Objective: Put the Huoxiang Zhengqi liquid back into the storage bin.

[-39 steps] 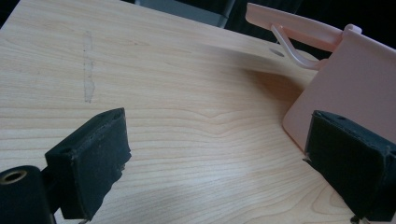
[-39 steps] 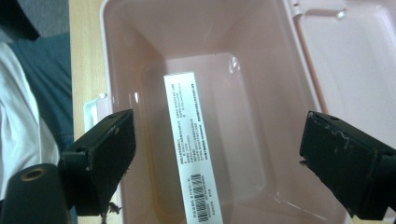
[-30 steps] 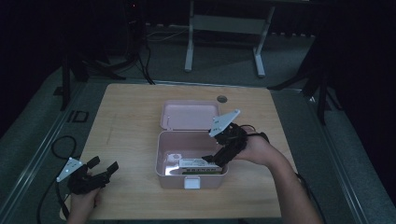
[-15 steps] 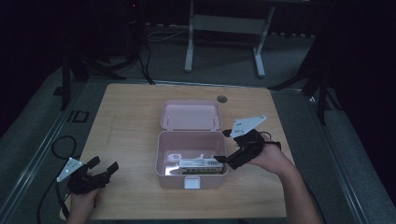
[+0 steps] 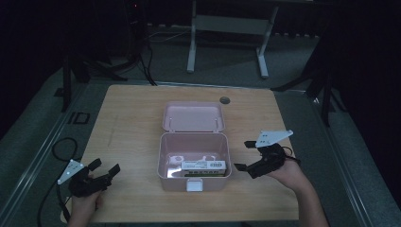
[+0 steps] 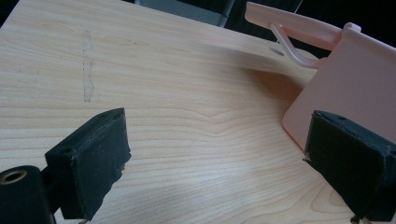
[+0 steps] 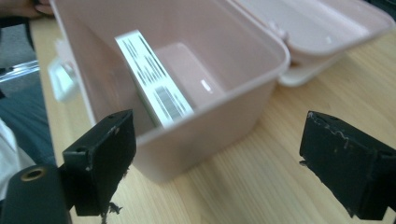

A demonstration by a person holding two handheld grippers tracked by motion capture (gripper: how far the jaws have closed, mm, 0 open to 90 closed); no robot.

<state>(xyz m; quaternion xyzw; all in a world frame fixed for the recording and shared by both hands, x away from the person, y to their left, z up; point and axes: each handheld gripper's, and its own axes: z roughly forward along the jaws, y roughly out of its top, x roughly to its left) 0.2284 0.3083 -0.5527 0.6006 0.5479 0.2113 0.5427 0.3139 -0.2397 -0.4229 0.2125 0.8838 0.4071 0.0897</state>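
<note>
Now | both tongs spread, empty | labelled packet (image 5: 202,165) in pink box (image 5: 165,156), print unreadable

Dim rm, grey floor (image 5: 293,56), wood table (image 5: 132,118).

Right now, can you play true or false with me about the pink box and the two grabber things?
1. The pink box has its lid open. True.
2. The right gripper is holding something from the box. False: its fingers are apart with nothing between them, and it sits just right of the box.
3. A flat packet with a white label lies inside the box. True.
4. The left gripper is reaching into the box. False: it is open over the bare wooden table, to the left of the box.
5. The box stands on the floor. False: it stands on the table.
</note>
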